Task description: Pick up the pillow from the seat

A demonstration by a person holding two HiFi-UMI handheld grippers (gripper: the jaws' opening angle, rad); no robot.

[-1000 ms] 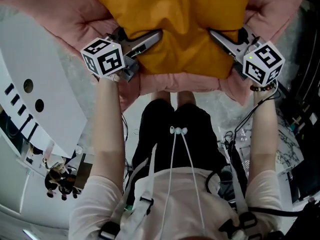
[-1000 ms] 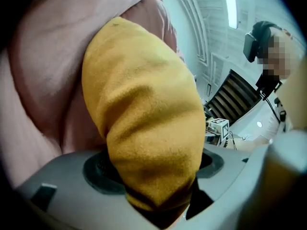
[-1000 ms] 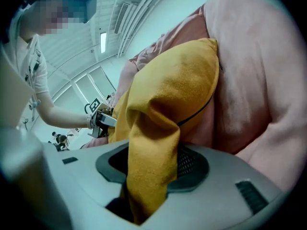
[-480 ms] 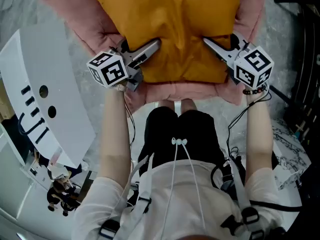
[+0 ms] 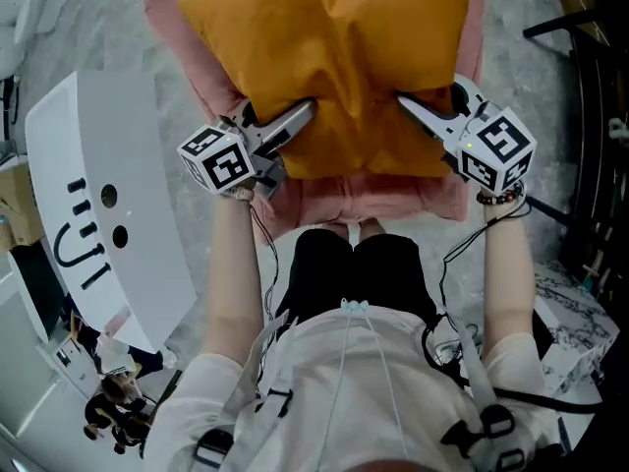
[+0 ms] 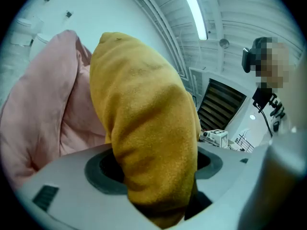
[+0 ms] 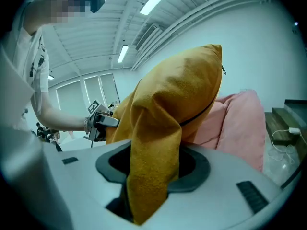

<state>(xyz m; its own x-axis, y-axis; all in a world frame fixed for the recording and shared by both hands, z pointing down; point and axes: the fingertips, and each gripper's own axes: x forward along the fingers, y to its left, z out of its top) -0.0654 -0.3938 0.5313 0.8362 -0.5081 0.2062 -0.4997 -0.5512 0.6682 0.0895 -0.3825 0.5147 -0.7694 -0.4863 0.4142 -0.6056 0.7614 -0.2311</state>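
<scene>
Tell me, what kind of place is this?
Probably a workshop or test lab, not a home. Long strip lights run along a ribbed ceiling, a big white curved panel with cut-out holes stands on the stone floor, and a pink seat sits beside it.

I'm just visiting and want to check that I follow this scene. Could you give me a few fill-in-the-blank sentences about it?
1. The orange pillow is clamped by ____ grippers at once.
2. The soft cushion showing beneath it in the head view is ____ in colour.
3. The white panel lies on the person's ____ side.
4. The fabric pinched between the fingers of the left gripper and of the right gripper belongs to the ____.

Missing words: two; pink; left; pillow
</scene>
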